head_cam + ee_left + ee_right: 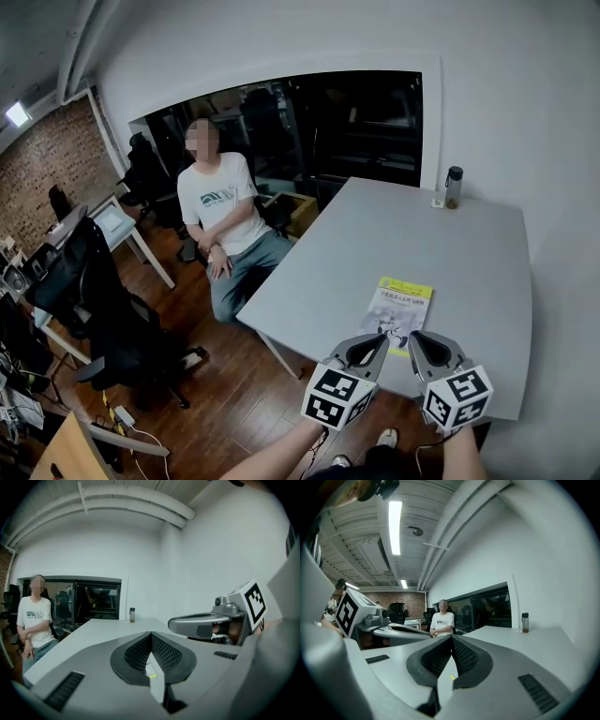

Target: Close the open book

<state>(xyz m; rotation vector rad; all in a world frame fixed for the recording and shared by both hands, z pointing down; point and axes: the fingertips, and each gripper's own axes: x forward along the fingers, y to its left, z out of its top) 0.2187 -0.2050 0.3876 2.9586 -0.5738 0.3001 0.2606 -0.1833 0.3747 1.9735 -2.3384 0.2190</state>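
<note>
A closed book (403, 308) with a yellow-green and white cover lies flat near the front edge of the grey table (478, 253). My left gripper (379, 343) and right gripper (416, 340) hover side by side just in front of the book, over its near end. Both point forward and nearly level. Each has its jaws together with nothing between them. In the left gripper view my left gripper (151, 635) has its pads meeting at the tip. The right gripper view shows the same for my right gripper (451, 639). Through the gap under each tip only a thin yellow strip of the book shows.
A dark bottle (454, 187) stands at the table's far edge by the white wall. A person (223, 220) sits on a chair left of the table. Black office chairs (108, 314) stand on the wooden floor at the left. A dark glass partition runs behind.
</note>
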